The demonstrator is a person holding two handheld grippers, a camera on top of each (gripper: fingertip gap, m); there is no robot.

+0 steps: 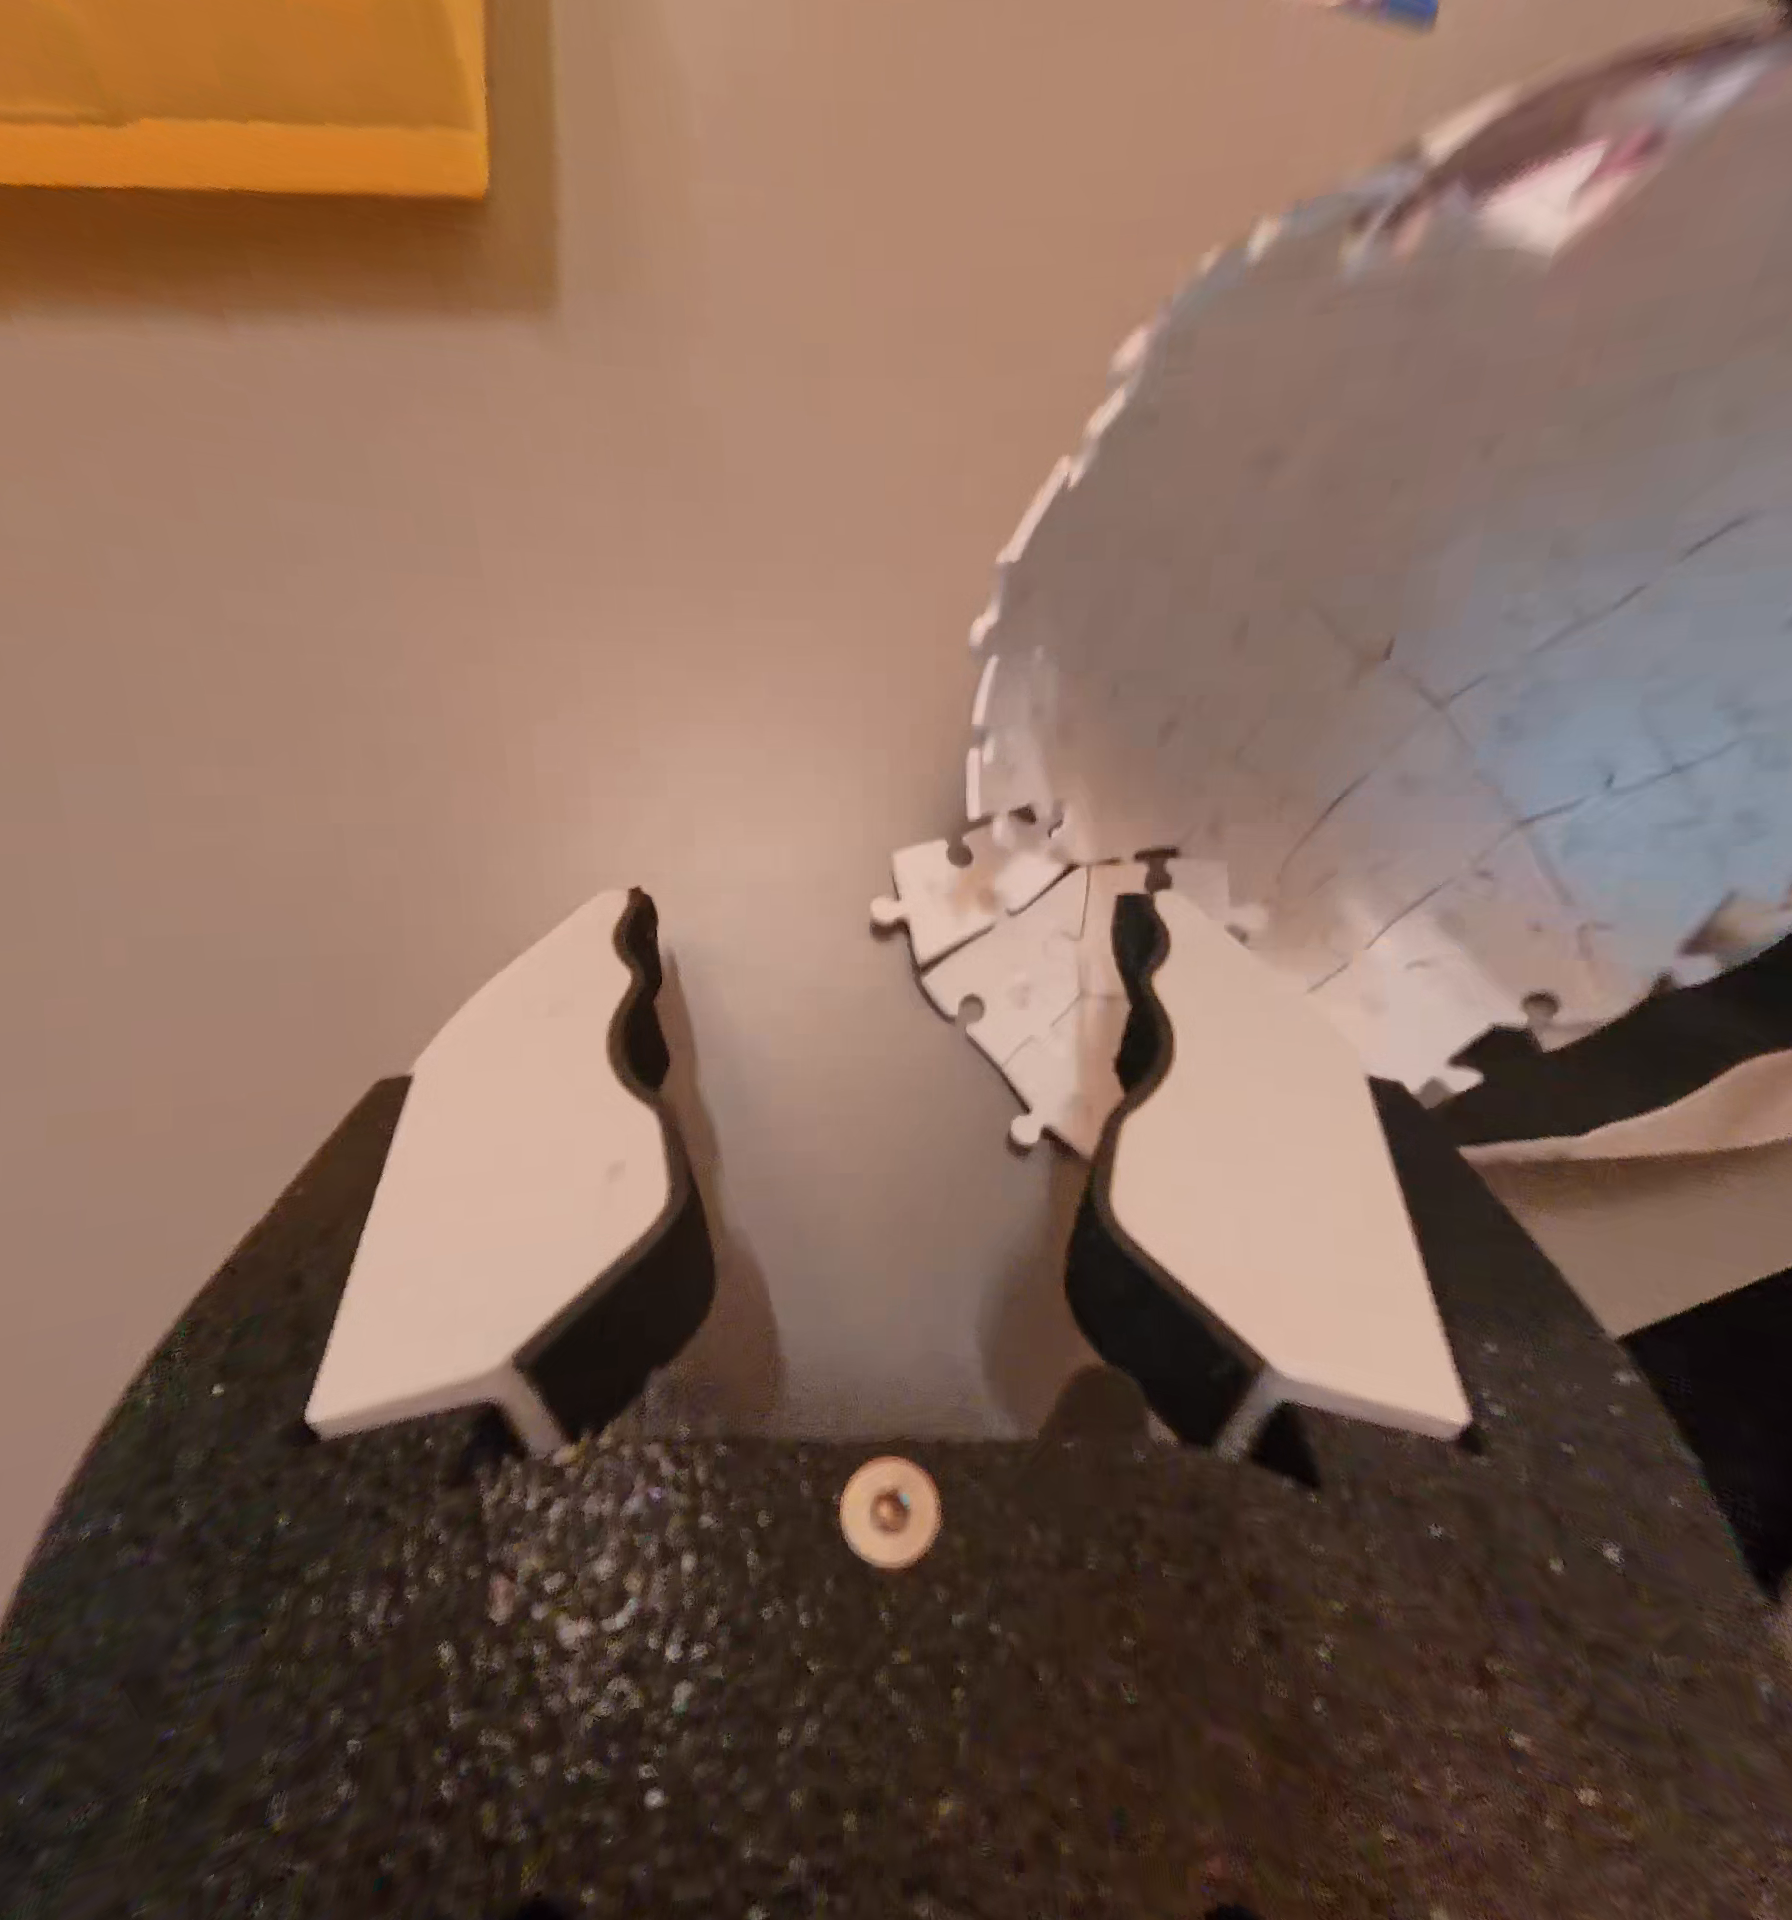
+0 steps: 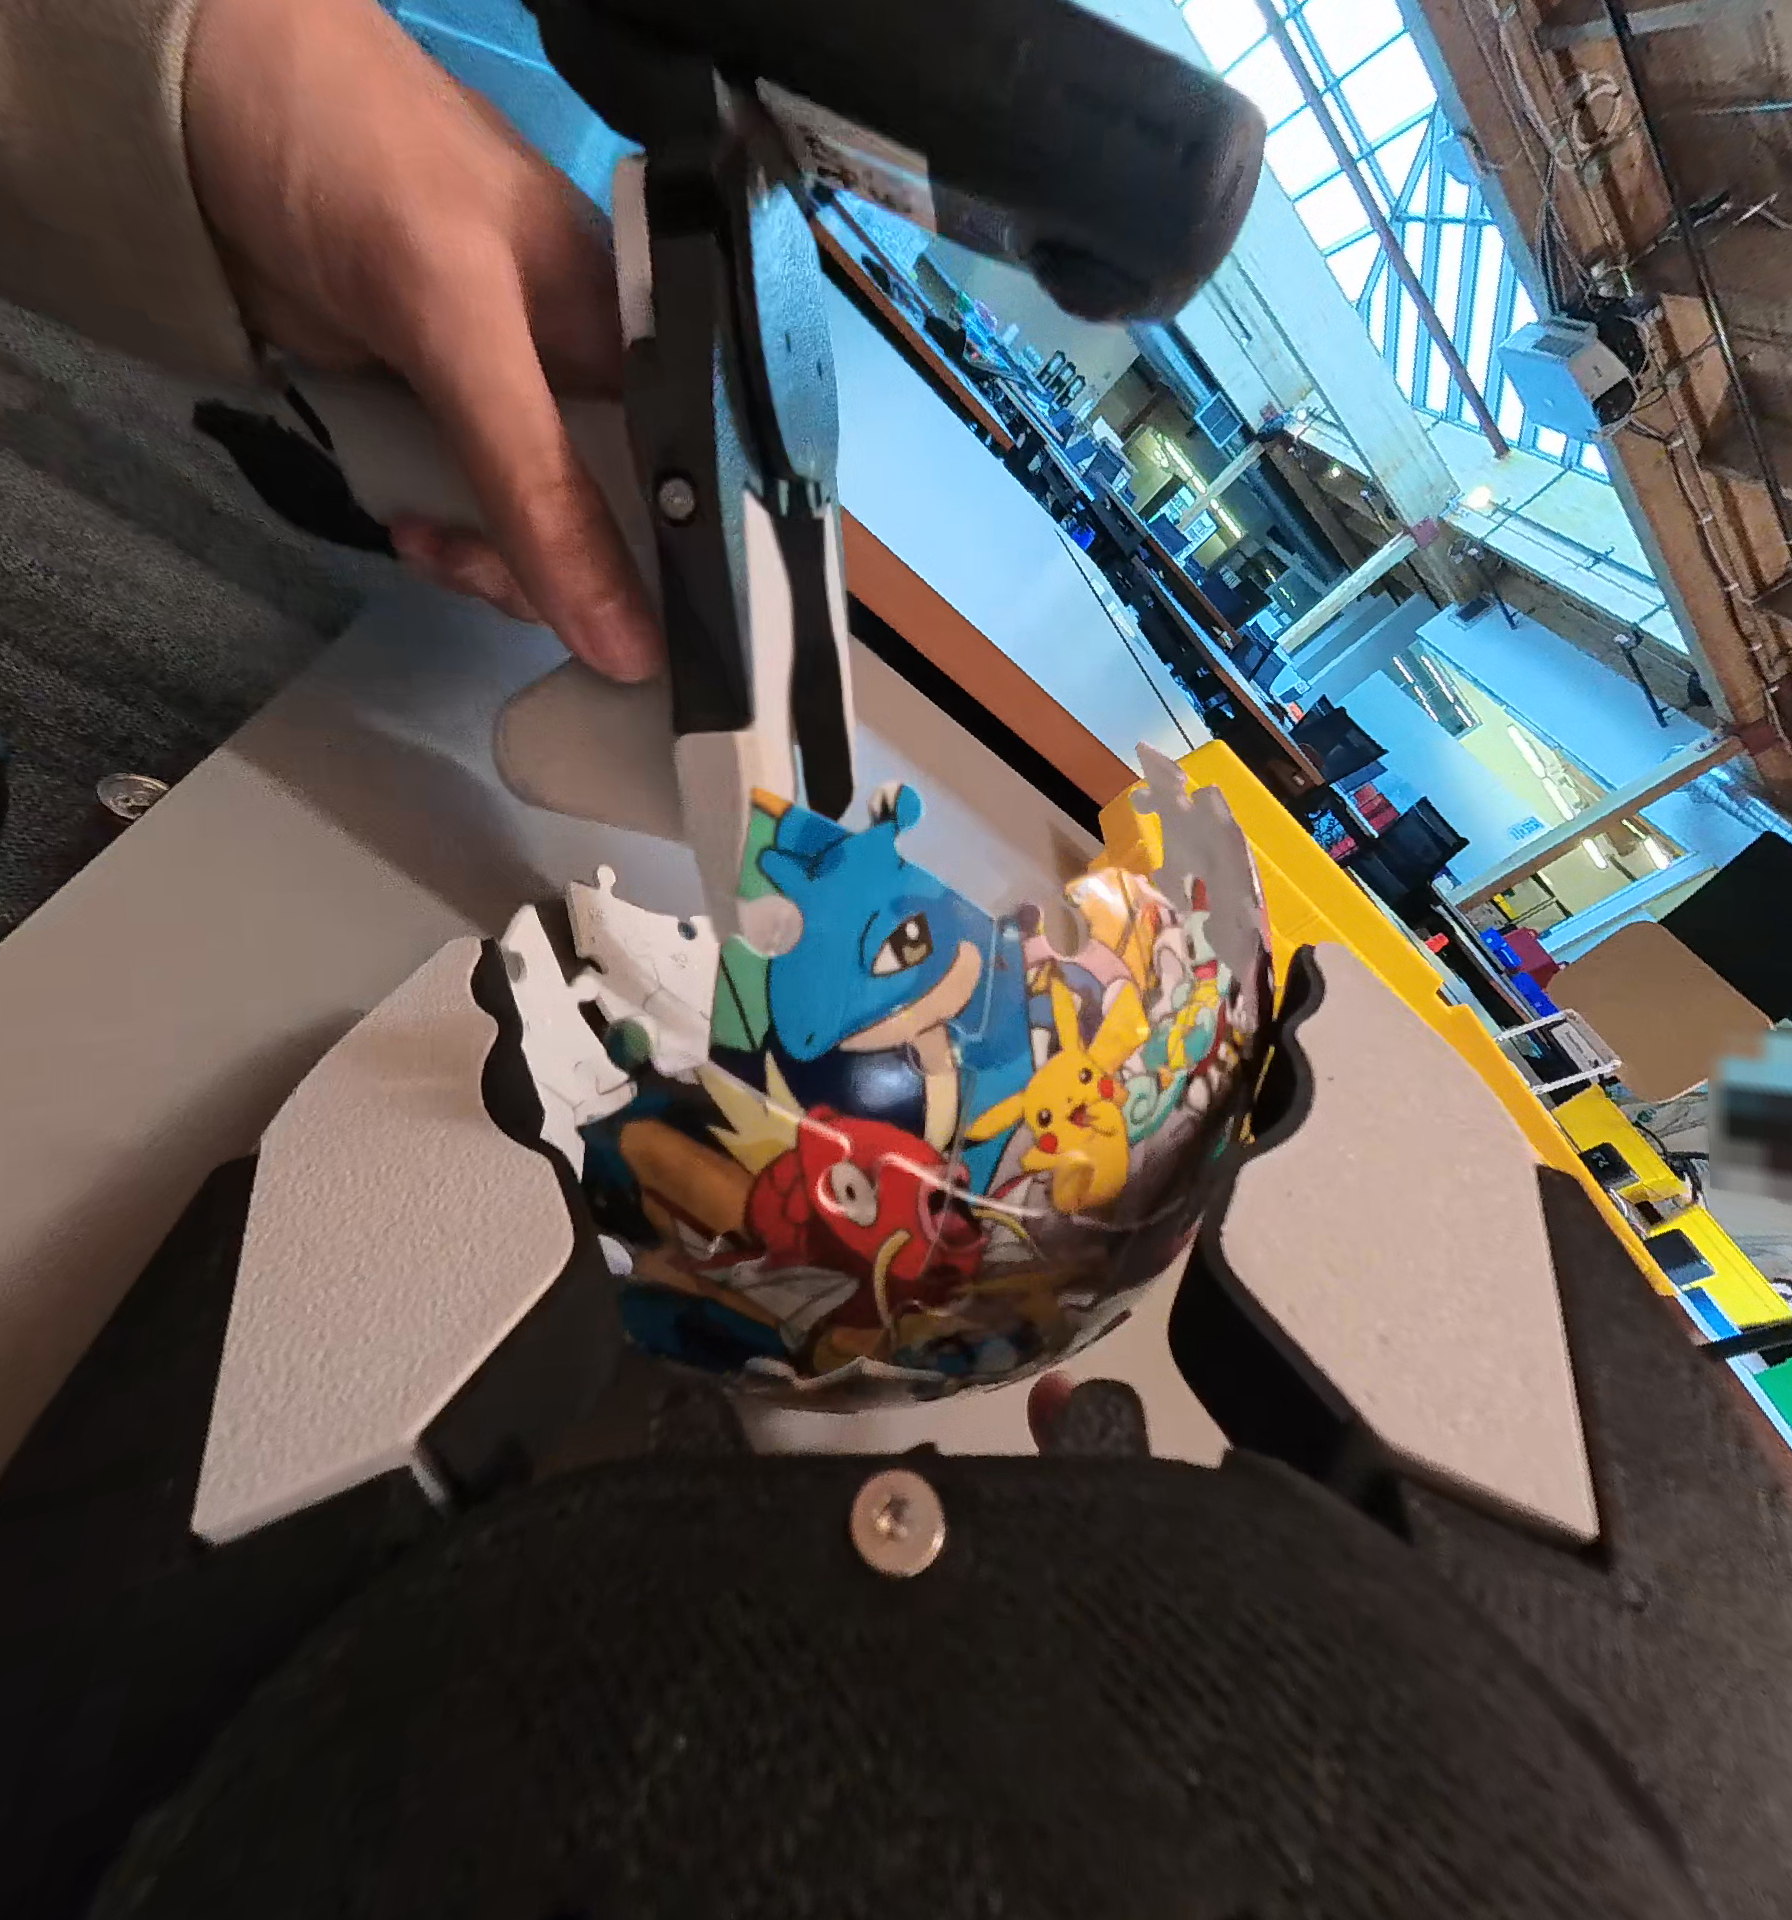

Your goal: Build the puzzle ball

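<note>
Two tools meet at one half-built puzzle ball (image 2: 933,1122). The right tool (image 2: 892,1049) is clamped on the coloured shell, one finger against each side. Beyond its tips the left tool (image 2: 767,831) comes down onto the shell's rim, gripped by a person's hand (image 2: 435,343); in the right wrist view its jaws look nearly together, and whether they pinch a piece cannot be told. In its own view the left tool (image 1: 887,935) stands apart, the shell's white inside (image 1: 1443,644) ahead to its right. A yellow bin (image 2: 1318,894) lies past the shell on the pale tabletop (image 2: 144,987)
</note>
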